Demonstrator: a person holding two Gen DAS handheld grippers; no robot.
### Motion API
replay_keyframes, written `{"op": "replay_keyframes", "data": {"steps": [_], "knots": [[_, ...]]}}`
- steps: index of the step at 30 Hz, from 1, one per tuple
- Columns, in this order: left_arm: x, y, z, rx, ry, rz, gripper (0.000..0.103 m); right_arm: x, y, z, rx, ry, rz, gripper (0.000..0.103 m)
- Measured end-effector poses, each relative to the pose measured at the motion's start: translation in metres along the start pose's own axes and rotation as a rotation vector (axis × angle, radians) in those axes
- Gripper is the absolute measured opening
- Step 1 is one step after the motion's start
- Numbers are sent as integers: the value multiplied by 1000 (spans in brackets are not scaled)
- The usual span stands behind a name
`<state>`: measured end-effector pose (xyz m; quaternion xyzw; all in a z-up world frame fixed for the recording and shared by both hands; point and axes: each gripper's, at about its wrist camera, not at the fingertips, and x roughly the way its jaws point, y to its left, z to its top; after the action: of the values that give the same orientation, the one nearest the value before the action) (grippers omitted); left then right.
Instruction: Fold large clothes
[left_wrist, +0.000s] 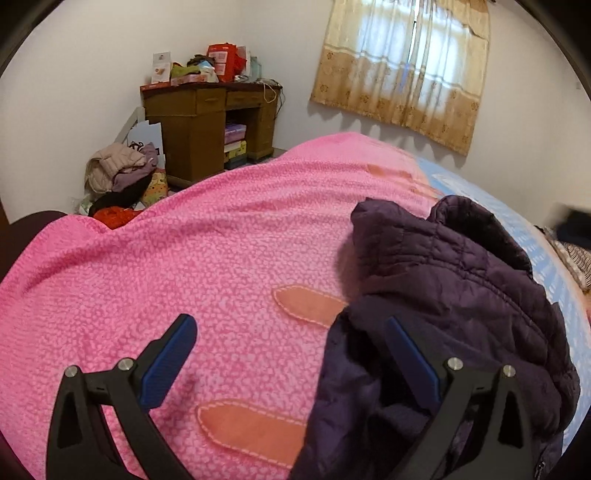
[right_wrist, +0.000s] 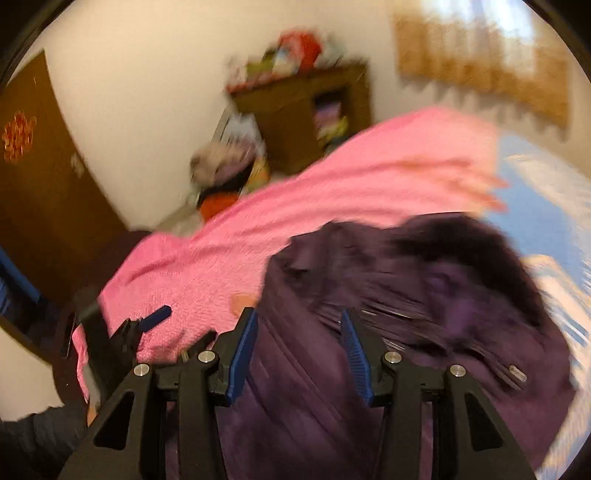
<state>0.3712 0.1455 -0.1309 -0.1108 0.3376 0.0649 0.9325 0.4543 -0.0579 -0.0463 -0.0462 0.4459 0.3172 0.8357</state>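
One dark purple quilted jacket (left_wrist: 461, 295) lies crumpled on one pink blanket (left_wrist: 184, 266), filling the lower right of the left wrist view and the lower middle of the blurred right wrist view. Two orange patches (left_wrist: 310, 304) show on the blanket beside the jacket's edge. One blue sheet (left_wrist: 554, 266) runs along the right. In the upper left stands one brown desk (left_wrist: 207, 122) heaped with boxes, and one pile of clothes (left_wrist: 118, 170) sits on the floor below it. One yellow curtain (left_wrist: 406, 66) hangs at the upper right.

The left gripper (left_wrist: 291, 336) is spread wide; its left finger hovers over the blanket, its right finger over the jacket's edge, pinching nothing. The right gripper (right_wrist: 299, 328) stands partly apart above the jacket, with nothing between its blue pads (right_wrist: 243, 350).
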Motion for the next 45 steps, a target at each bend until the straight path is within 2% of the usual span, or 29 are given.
{"op": "replay_keyframes", "data": {"steps": [3,4,5,6,7,9,10,12,13,15,17,18,19,20,21,25,27,30,33,34,37,40,41,43,45], "knots": [[10,3,-8,-11,31,-11,103,72,12,25,-15,156,1,48],[14,5,-11,-21,45,-7,103,102,11,29,-10,249,9,46],[18,9,-12,-40,63,-6,103,125,14,30,-29,301,-46,35],[21,15,-13,-68,82,-8,103,145,22,34,-88,324,-85,16],[25,23,-15,-111,107,-4,103,150,27,37,-112,319,-80,12],[31,38,-21,-187,139,-22,103,149,29,48,-103,253,-83,10],[27,40,-22,-199,119,-40,103,144,27,57,-96,178,-84,10],[21,36,-24,-188,103,-34,103,142,16,64,-56,103,-60,10],[22,33,-23,-177,110,-37,103,149,11,64,-39,114,-41,10],[23,31,-22,-169,120,-46,103,165,11,52,-52,193,-1,10],[18,34,-17,-166,109,-59,103,175,19,47,-106,213,-37,16],[13,37,-15,-163,84,-33,103,169,22,45,-122,198,-40,25],[6,41,-15,-159,59,-19,103,162,23,44,-119,189,-29,49],[1,43,-12,-153,37,-8,103,149,23,43,-116,157,-19,61],[-2,45,-9,-149,28,1,103,136,22,41,-117,127,-14,66],[-17,45,14,-140,-19,-12,103,53,13,26,-93,-54,-12,66],[-21,29,30,-91,-33,-30,103,12,2,13,-47,-116,0,66],[-24,-3,41,5,-45,-62,103,-24,-7,-12,1,-116,-19,66],[-19,-39,48,132,-39,-124,103,-65,-27,-67,54,-91,-86,66],[-15,-51,47,172,-33,-119,103,-72,-32,-85,84,-85,-92,66],[2,-77,39,274,-47,-68,103,-96,-50,-137,171,-86,-105,66],[33,-85,32,314,-21,118,103,-105,-58,-182,225,-112,-120,66],[46,-82,31,303,17,146,103,-106,-57,-193,238,-134,-117,66],[64,-76,21,280,85,139,103,-104,-54,-208,244,-165,-93,66],[66,-70,15,260,86,143,103,-99,-47,-215,227,-208,-56,66]]}}
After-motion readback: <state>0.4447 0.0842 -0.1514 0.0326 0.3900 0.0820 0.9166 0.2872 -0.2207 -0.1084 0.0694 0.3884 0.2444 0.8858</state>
